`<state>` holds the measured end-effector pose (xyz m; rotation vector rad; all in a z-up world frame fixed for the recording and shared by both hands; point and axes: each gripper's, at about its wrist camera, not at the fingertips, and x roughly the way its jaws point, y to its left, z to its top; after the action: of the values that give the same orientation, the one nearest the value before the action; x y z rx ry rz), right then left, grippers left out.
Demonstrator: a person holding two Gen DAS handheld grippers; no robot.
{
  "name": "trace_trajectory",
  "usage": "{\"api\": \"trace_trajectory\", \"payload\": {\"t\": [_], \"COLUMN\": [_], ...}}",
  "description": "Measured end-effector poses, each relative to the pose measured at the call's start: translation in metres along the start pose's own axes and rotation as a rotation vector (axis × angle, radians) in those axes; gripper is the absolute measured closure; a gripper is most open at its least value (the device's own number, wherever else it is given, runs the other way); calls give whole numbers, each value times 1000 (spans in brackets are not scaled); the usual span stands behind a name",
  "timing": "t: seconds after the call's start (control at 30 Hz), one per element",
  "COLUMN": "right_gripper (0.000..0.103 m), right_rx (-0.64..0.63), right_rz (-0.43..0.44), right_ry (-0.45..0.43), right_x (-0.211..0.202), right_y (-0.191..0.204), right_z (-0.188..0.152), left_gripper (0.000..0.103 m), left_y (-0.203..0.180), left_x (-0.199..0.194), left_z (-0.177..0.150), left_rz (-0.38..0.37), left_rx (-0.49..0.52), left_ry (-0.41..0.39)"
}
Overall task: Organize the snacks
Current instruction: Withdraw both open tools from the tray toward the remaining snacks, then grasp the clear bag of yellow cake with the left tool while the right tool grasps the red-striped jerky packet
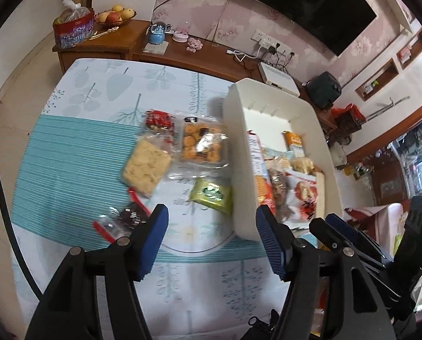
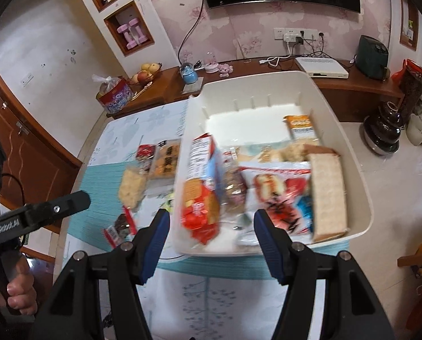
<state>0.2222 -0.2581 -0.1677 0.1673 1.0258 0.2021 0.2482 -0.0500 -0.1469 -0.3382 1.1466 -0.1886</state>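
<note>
Nearest my left camera, the left gripper [image 1: 211,233] fills the bottom of the frame, jaws standing apart with nothing between them, only tablecloth [image 1: 69,153] showing through the gap. Just above its left finger lies a dark snack in a clear wrapper [image 1: 123,219]. Further up sit a pale cracker pack [image 1: 145,168], a red packet [image 1: 158,120], a tray of golden cookies [image 1: 201,144] and, lower, a green packet [image 1: 212,195] beside the white bin [image 1: 239,147] at centre right, which already holds several bags.

In my right camera, my hand [image 2: 19,294] grips the other tool's handle at lower left. The right gripper [image 2: 211,236] sits at bottom centre, parted and empty, over the bin's near edge. Inside the bin, from left to right: an orange biscuit bag [image 2: 199,195], a red-and-white bag [image 2: 279,195], a tan cracker block [image 2: 327,192].
</note>
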Motion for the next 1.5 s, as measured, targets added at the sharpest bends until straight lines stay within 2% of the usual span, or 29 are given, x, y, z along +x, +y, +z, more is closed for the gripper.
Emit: {"api": "trace_trajectory", "payload": {"t": [0.23,0.4,0.6,0.8,1.07,1.3,1.5], "right_gripper": [41,41,41,41,41,41,40], "right_rx": [45,54,6,-35,-39,-62,-43], "right_rz": [34,36,10,29,23,26,8], "right_ry": [35,70,90,72,63,27,37], "right_x": [19,40,64,85,119,147,164], "right_y": [41,70,105,131,152,173,174], "right_z": [-14,-29,-53,-73,-85,-81,-76], "left_gripper": [33,28,28,28,28,28,28], "left_y": [26,36,45,52,63,73,86], "left_x": [3,15,47,82,123,143,154], "left_z": [16,31,41,46,50,54,59], "left_rz": [30,52,60,59,31,42,9], "left_rx": [76,171,271,332,313,312,270], "left_ry": [33,61,123,168,237,251,261]}}
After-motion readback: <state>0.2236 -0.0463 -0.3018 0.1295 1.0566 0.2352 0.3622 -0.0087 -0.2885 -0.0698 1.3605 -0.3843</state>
